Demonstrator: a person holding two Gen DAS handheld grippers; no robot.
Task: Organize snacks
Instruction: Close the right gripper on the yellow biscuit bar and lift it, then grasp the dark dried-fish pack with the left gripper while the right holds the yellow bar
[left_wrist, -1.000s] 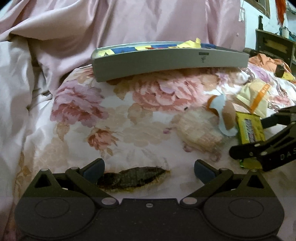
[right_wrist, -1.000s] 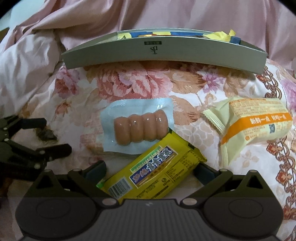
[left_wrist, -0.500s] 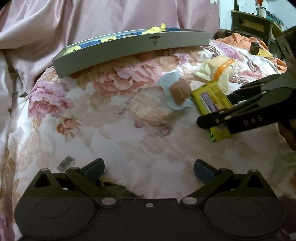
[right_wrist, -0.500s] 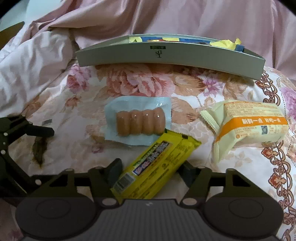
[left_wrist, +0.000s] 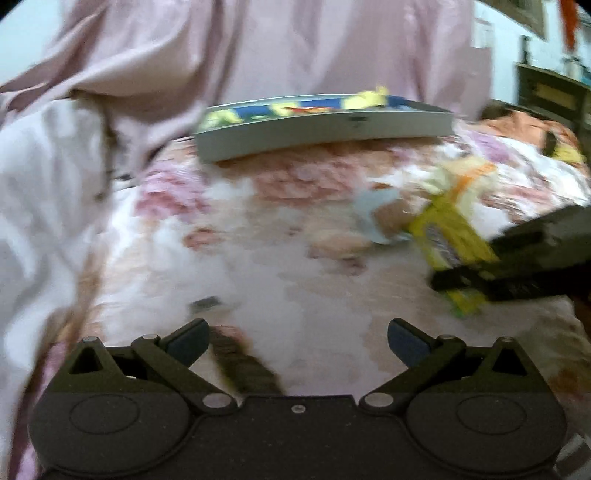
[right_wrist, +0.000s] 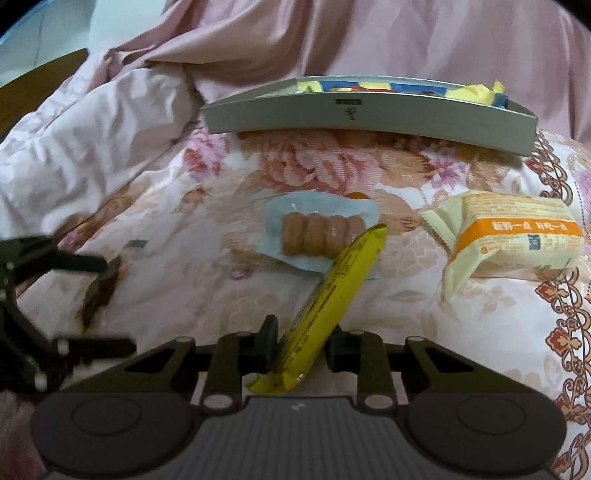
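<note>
My right gripper (right_wrist: 301, 345) is closing its jaws, and the pads pinch the near end of a yellow snack packet (right_wrist: 332, 291), which stands tipped on its edge. Behind it lie a clear pack of small sausages (right_wrist: 317, 232) and a pale yellow and orange bun pack (right_wrist: 517, 236). A flat grey box (right_wrist: 369, 114) with several bright packets inside sits at the back. My left gripper (left_wrist: 297, 332) is open with nothing held. A dark brown snack piece (left_wrist: 243, 362) lies on the cloth close to its left finger. The left wrist view is blurred.
Everything rests on a soft floral quilt (right_wrist: 229, 192). Pink bedding (right_wrist: 110, 122) is bunched at the left and behind the box. A small barcode scrap (right_wrist: 137, 243) lies near the dark snack. Dark furniture (left_wrist: 554, 96) stands at the far right.
The right jaws have come together from wide open onto the yellow packet, which has tipped up on its edge. The left gripper has shifted over the quilt and stayed open.
</note>
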